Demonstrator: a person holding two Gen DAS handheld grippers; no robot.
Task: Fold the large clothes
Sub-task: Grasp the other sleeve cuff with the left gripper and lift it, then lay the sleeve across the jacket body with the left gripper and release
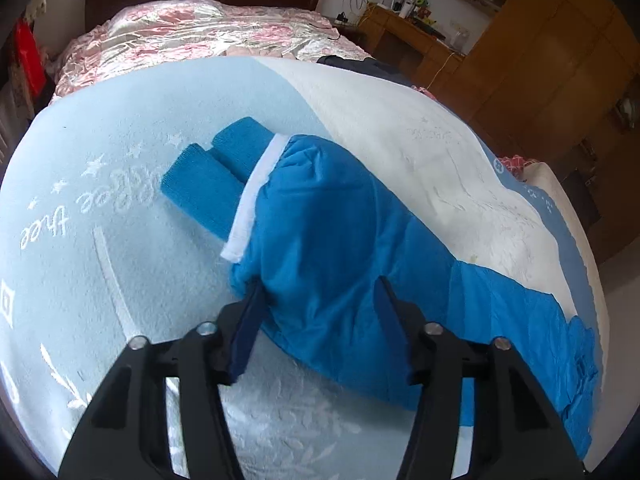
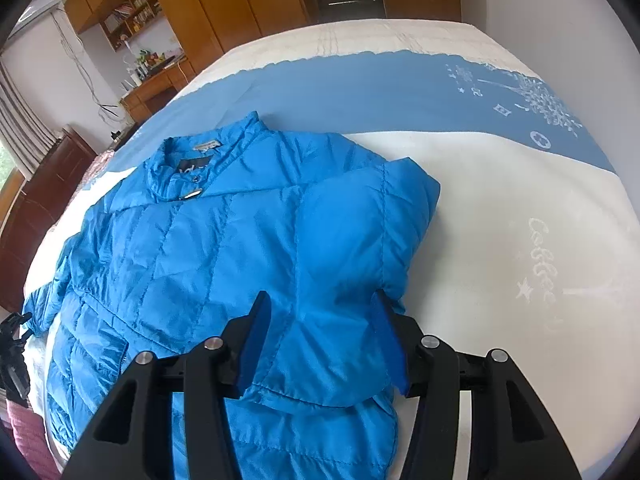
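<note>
Where the blanket (image 2: 500, 208) lies flat, one blue jacket (image 2: 208, 248), two claws, left claw (image 1: 318, 286) and right claw (image 2: 320, 304), both spread.

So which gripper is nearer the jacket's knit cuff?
Left. The left gripper sits open over the sleeve just behind the knit cuff. The right gripper is open over the jacket body.

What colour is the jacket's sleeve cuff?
Blue ribbed cuff with a white band; left wrist view shows it best.
</note>
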